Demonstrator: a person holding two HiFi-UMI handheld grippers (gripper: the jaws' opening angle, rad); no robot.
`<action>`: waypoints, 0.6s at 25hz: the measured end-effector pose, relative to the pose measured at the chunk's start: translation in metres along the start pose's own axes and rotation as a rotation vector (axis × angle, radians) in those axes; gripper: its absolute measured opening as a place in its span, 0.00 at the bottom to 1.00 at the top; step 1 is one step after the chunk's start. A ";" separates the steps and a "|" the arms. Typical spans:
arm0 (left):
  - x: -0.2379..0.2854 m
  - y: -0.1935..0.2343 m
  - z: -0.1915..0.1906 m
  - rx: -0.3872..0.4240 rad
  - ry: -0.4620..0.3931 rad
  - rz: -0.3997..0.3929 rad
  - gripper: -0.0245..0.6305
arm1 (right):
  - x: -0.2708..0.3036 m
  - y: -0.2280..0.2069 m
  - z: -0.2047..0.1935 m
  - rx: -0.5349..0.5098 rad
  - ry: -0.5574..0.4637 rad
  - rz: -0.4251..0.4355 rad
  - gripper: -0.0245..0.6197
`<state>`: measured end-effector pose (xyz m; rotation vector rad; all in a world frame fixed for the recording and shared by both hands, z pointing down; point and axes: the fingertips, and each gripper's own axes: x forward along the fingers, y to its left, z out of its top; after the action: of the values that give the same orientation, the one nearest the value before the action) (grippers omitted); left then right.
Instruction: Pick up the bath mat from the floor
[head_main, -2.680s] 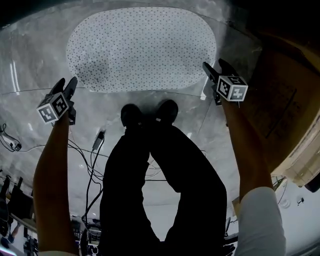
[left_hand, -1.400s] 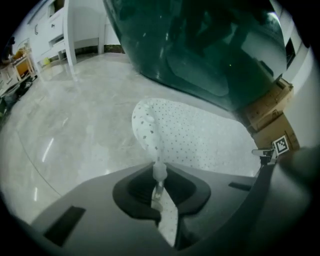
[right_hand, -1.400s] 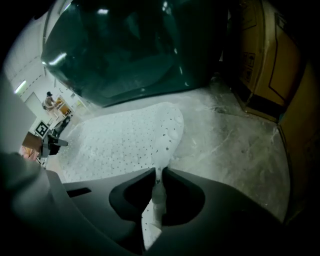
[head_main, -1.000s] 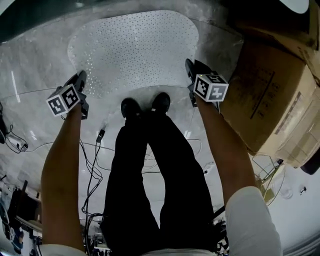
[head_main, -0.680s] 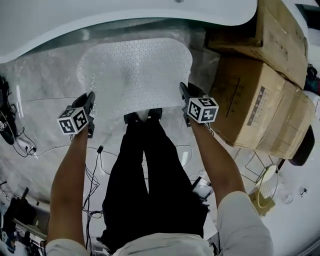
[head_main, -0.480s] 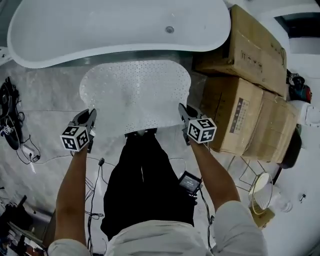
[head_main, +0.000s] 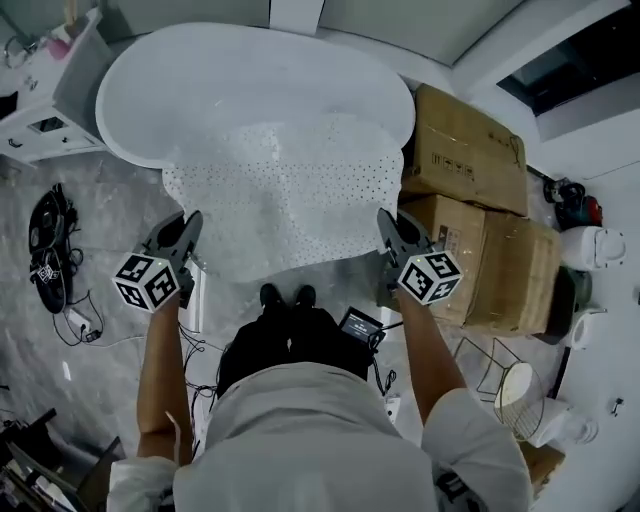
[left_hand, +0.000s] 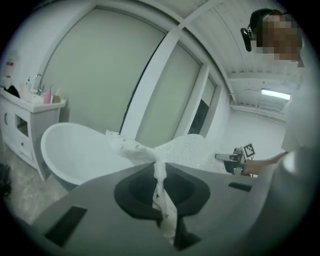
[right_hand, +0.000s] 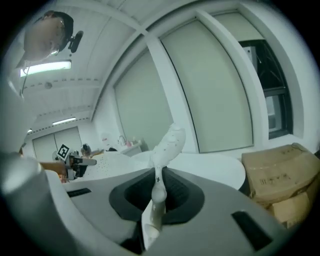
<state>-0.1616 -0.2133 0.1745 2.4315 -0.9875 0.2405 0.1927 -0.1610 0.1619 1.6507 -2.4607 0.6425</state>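
The white perforated bath mat (head_main: 290, 190) hangs off the floor, stretched between my two grippers in front of the bathtub. My left gripper (head_main: 188, 222) is shut on the mat's left edge, and my right gripper (head_main: 386, 222) is shut on its right edge. In the left gripper view a bunched fold of mat (left_hand: 161, 200) is pinched in the left gripper (left_hand: 159, 167), and the sheet spreads beyond towards the other hand. The right gripper view shows the right gripper (right_hand: 158, 182) squeezing a fold of the mat (right_hand: 170, 142) that stands up above the jaws.
A white freestanding bathtub (head_main: 200, 80) lies just beyond the mat. Cardboard boxes (head_main: 470, 150) are stacked to the right, with a wire basket (head_main: 490, 370) near them. A white vanity (head_main: 50, 100) stands at the far left. Cables (head_main: 50, 250) lie on the marble floor at left.
The mat has come up off the floor with both grippers, which stay shut on its edges. The person has straightened up, and the view now takes in the tub and boxes.
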 end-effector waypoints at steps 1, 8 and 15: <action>-0.007 -0.011 0.021 0.018 -0.037 -0.007 0.09 | -0.009 0.006 0.020 -0.006 -0.041 0.007 0.11; -0.050 -0.091 0.121 0.246 -0.195 -0.034 0.09 | -0.068 0.049 0.111 -0.067 -0.249 0.070 0.11; -0.086 -0.184 0.144 0.340 -0.271 -0.036 0.09 | -0.160 0.076 0.133 -0.122 -0.355 0.117 0.11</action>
<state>-0.0992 -0.1224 -0.0488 2.8464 -1.0891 0.0705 0.2075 -0.0532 -0.0307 1.7084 -2.7900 0.2158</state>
